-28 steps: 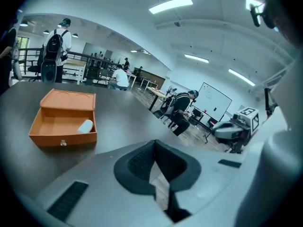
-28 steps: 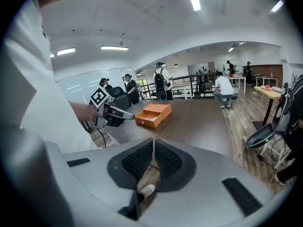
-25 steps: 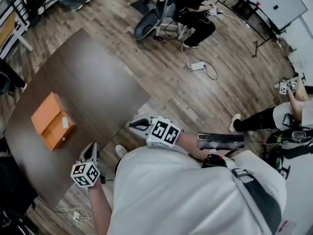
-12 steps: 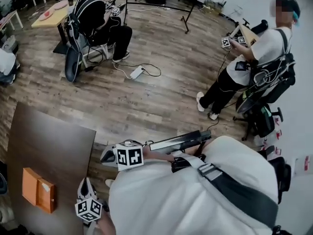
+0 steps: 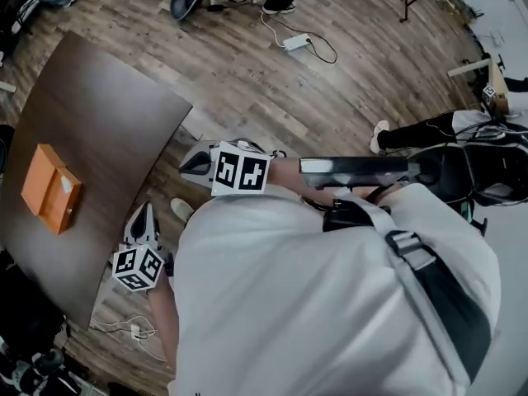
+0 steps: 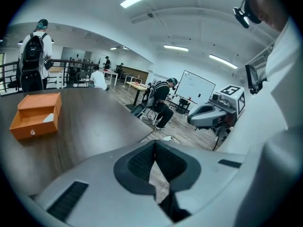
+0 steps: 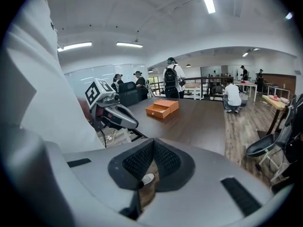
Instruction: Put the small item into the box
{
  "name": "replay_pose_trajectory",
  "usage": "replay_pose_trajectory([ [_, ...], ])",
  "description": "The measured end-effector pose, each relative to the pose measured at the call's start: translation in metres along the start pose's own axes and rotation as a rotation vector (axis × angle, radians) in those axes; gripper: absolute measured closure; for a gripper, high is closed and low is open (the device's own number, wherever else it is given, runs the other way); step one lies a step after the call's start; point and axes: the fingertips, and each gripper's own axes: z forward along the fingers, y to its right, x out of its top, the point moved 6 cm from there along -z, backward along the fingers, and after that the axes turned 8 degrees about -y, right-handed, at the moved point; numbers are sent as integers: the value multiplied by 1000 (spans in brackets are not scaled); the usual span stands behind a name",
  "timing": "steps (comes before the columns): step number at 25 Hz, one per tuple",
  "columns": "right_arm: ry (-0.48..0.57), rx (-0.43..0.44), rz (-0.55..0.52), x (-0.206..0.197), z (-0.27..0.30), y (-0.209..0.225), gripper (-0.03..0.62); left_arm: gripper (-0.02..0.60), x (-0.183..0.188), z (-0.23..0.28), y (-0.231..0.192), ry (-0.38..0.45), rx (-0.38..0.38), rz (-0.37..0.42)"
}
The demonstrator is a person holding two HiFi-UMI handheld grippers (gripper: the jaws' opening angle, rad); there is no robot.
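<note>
While both grippers hung close to the person's body, neither held anything; left gripper (image 6: 154,150) jaws were pressed together, pads meeting, nothing between them; right gripper (image 7: 152,151) jaws were likewise together and empty, with only floor and a white shoe (image 7: 147,178) showing through the gap below the pads.

Box (image 5: 49,190) was orange and lay flat on the brown table (image 5: 107,114); its drawer was pulled out, the front facing the left gripper; item (image 5: 65,186), small and white, lay inside the open drawer; what it was could not be made out.

Box and item were well apart from both grippers; in the head view the left gripper sat at the table's near edge, tips pointed over the tabletop, the box ahead and to its left; the right gripper was off the table, over the wooden floor (image 5: 330,97) near the table's corner, farther from the box than the left one; in the right gripper view the left gripper appeared left of the box and nearer; other people sat and stood in the room beyond.
</note>
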Motion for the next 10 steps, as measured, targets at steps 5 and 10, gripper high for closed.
replay_pose_trajectory([
  [5,5,45,-41,8,9,-5,592,572,-30,-17,-8,-38,67,-63],
  [10,-8,76,-45,6,15,-9,592,572,-37,-19,-7,-48,90,-70],
])
